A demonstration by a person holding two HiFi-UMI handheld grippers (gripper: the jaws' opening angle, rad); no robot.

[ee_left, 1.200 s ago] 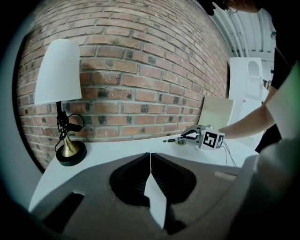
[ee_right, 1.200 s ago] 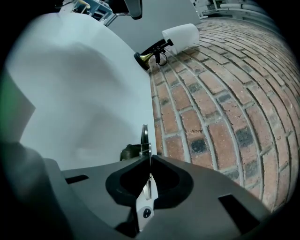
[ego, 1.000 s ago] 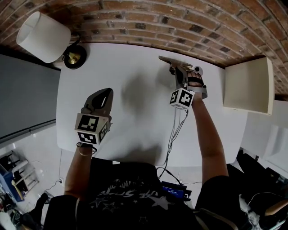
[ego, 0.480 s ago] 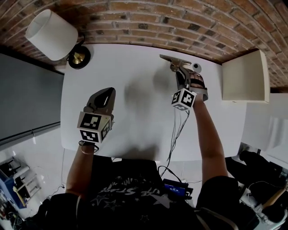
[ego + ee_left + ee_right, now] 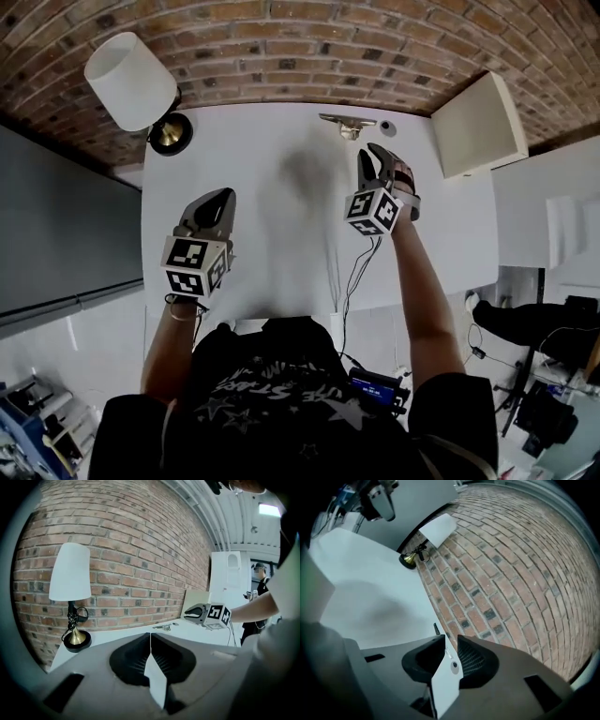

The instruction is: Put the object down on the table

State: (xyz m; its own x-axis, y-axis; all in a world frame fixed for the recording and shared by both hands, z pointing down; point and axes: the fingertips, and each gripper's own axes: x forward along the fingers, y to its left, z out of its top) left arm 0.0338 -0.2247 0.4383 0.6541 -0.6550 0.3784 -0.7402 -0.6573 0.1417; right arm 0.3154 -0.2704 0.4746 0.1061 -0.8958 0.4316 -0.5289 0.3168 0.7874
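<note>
- Two grippers. The right gripper (image 5: pixel 373 155) is released: its jaws have just been closing a little but stand apart. Nothing sits between them; only white table shows through the gap.
- The left gripper (image 5: pixel 222 195) is clenched and empty, jaws meeting at the tips, held over the left part of the table (image 5: pixel 253 244).
- One object (image 5: pixel 345 122), a flat metal piece, lies on the table just ahead of the right gripper, apart from it and close to the brick wall (image 5: pixel 281 47).
- In the head view its long axis runs left to right, along the wall.
- One small round thing (image 5: pixel 387 125) sits just beside its right end.
- One lamp (image 5: pixel 131 80) stands at the far left corner; one pale panel (image 5: pixel 473 112) stands against the wall at the far right.
- Only the left gripper view shows a person (image 5: pixel 259 581) standing beyond the table. The right gripper view shows the lamp and wall, but I cannot make out the object there.
</note>
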